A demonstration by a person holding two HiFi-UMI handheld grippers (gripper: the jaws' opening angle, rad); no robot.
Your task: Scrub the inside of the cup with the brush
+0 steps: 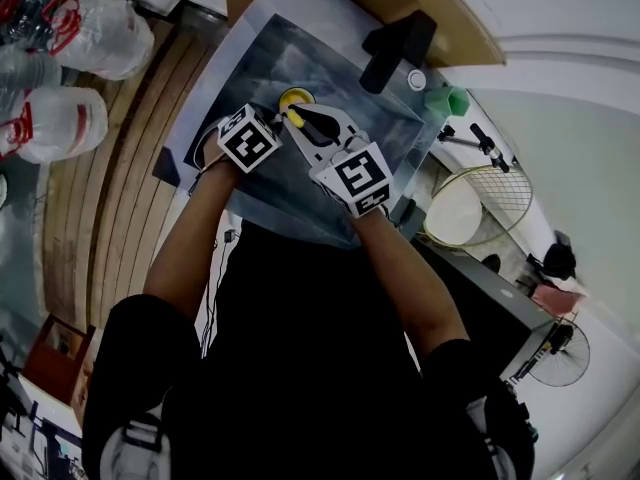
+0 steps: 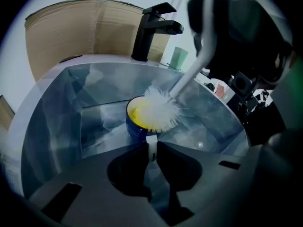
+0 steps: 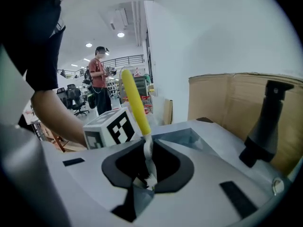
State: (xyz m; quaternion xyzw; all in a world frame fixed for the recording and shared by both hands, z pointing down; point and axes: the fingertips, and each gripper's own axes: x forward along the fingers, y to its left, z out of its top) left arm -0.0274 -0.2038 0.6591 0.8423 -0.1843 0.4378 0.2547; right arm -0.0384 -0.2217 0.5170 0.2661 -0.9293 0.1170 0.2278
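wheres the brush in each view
Head view: upper centre, brush in the right gripper, over the cup.
Left gripper view: centre, white bristles at the cup's mouth.
Right gripper view: centre, yellow handle rising from the jaws.
Shared landmark: the black faucet.

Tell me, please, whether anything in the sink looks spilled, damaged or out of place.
Nothing stands out: the left gripper holds the cup in the sink, and the right gripper holds the brush at its mouth. No spill shows.
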